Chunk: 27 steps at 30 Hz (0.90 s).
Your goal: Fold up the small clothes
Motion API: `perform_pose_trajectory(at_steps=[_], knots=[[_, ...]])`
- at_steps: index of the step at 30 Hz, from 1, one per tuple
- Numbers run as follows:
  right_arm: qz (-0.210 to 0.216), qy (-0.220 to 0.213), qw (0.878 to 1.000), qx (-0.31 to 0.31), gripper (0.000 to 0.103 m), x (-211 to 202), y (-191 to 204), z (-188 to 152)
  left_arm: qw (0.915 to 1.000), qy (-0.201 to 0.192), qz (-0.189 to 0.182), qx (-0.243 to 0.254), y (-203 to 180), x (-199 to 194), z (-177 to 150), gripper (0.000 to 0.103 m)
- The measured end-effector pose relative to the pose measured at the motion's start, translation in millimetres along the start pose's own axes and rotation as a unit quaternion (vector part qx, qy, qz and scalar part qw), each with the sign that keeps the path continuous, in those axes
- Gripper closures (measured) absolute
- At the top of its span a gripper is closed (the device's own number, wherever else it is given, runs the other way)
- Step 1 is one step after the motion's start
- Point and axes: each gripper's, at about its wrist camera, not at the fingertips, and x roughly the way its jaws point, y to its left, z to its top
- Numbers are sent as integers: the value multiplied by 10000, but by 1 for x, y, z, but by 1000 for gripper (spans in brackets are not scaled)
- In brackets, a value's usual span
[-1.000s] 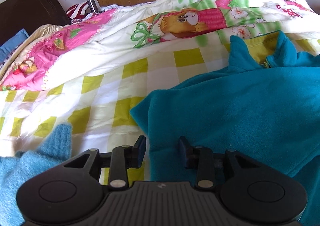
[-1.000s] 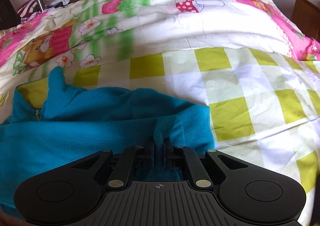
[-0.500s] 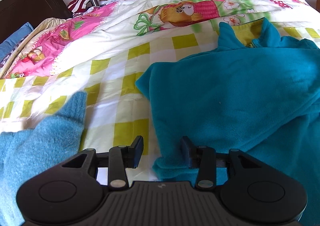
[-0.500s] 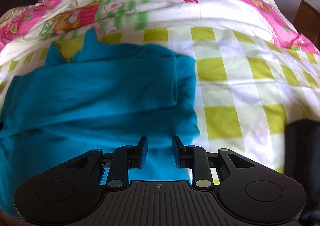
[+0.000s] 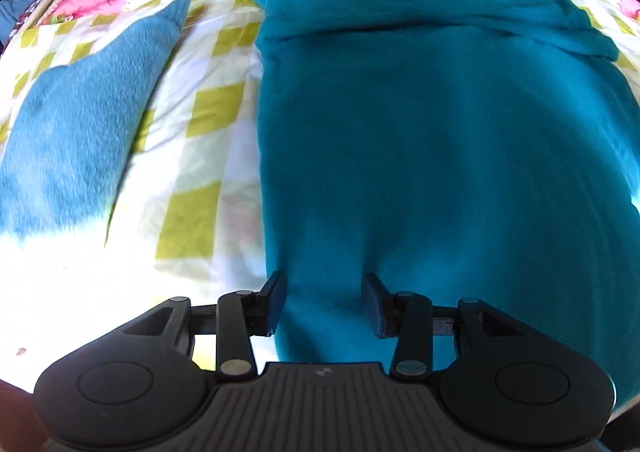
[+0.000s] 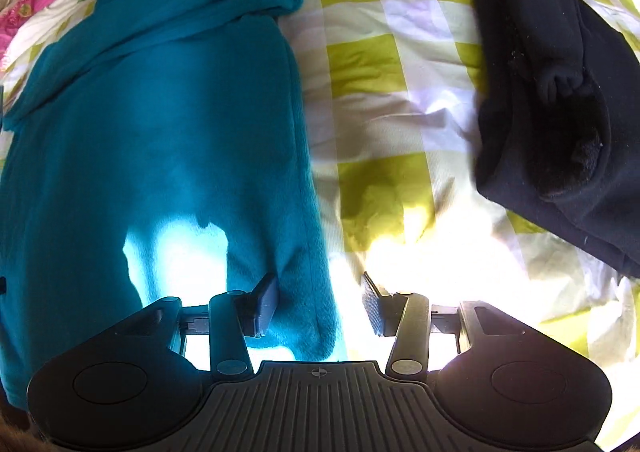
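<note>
Teal fleece (image 5: 440, 140) flat on checked bedsheet (image 6: 380, 64) | left claw (image 5: 324, 302) released | right claw (image 6: 320, 302) released

Right tongs (image 6: 320, 302) stand open, nothing between the fingers, above the near right corner of the teal top (image 6: 160, 124). Top lies flat on the checked bedspread (image 6: 380, 92). A black garment (image 6: 560, 112) lies apart, to the right.

Left hand-held gripper (image 5: 323, 302): black ribbed body, round side discs, silver screws, dark blue pads. Right hand-held gripper (image 6: 319, 304) matches, grey textured pads.
</note>
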Motion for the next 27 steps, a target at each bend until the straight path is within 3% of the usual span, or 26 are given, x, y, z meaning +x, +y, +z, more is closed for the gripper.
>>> perform_pose_trajectory(at_steps=[7, 11, 14, 16, 17, 20, 22, 24, 25, 27], knots=[[976, 112, 9950, 183, 57, -5, -8, -50, 9988, -362, -330, -90, -1, -6, -41, 45], [1327, -285, 9905, 233, 57, 0, -14, -78, 9964, -725, -369, -251, -3, -10, -71, 40], [1622, -549, 9846, 353, 57, 4, -21, -86, 9946, -999, -160, -217, -10, -24, -93, 40], [1796, -764, 9801, 356, 57, 1, -25, -91, 9892, -1450, 176, -63, -14, -40, -108, 39], [1816, -874, 9790, 317, 57, 0, -24, -94, 9857, -1676, 184, -30, -12, -43, -115, 31], [1694, -1089, 9794, 141, 56, -1, -17, -104, 9863, -1622, 260, -154, -4, -27, -125, 26], [1539, -1190, 9809, 58, 57, -5, -11, -110, 9892, -1428, 15, -323, 4, -14, -126, 26], [1538, -1198, 9807, 173, 60, -3, -12, -109, 9865, -1407, -357, -752, 12, -15, -124, 30], [1583, -1183, 9799, 268, 69, 1, -12, -107, 9844, -1388, -660, -856, 14, -16, -122, 31], [1758, -1019, 9775, 561, 87, 9, -12, -102, 9821, -1266, -978, -992, 17, -13, -120, 49]])
